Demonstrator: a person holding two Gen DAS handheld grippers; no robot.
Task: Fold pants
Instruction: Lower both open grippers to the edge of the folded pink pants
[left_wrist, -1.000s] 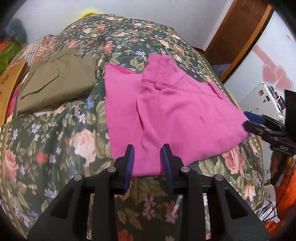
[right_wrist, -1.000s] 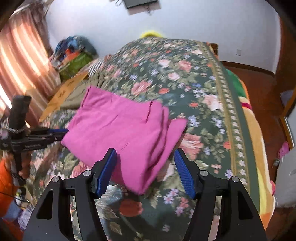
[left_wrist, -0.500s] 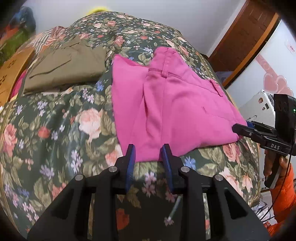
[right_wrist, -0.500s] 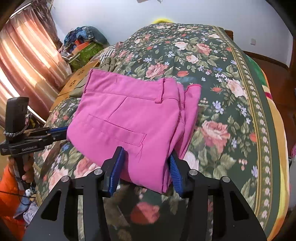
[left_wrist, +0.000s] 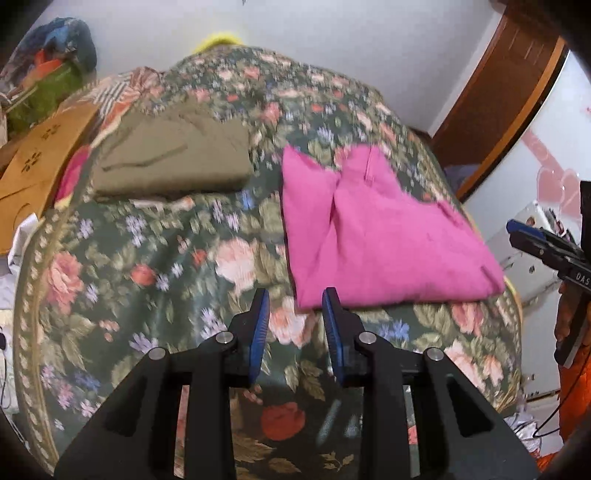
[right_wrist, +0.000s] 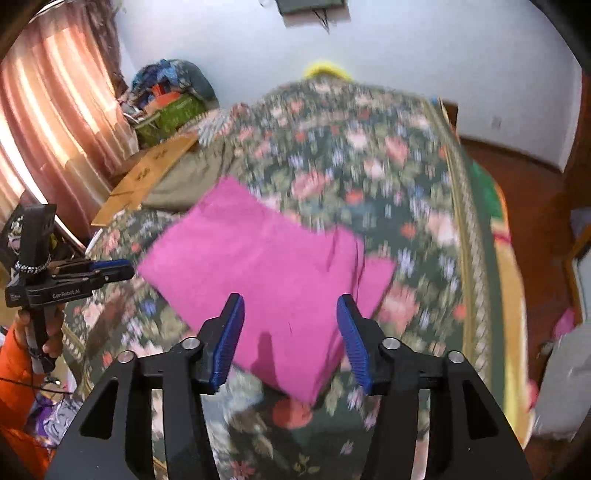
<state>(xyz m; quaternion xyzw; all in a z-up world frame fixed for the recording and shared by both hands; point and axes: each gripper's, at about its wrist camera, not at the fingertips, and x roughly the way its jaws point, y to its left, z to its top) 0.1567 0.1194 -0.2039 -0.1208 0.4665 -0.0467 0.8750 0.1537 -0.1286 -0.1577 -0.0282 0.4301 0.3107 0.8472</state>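
The pink pants (left_wrist: 376, 236) lie folded flat on the floral bedspread (left_wrist: 155, 258); they also show in the right wrist view (right_wrist: 266, 266). My left gripper (left_wrist: 293, 302) is open and empty, just short of the fold's near left corner. My right gripper (right_wrist: 290, 306) is open and empty, raised over the near edge of the pants. Each gripper shows from the side in the other's view, the right one (left_wrist: 532, 240) and the left one (right_wrist: 110, 267), both clear of the cloth.
Folded olive-green pants (left_wrist: 173, 158) lie at the bed's far left. A cardboard box (left_wrist: 33, 173) and a pile of bags (right_wrist: 170, 99) stand past the left edge. A wooden door (left_wrist: 506, 96) and white appliance are on the right.
Both grippers have backed away from the pink pants and lifted. The right jaws have opened wider. The pants stay folded on the bed.
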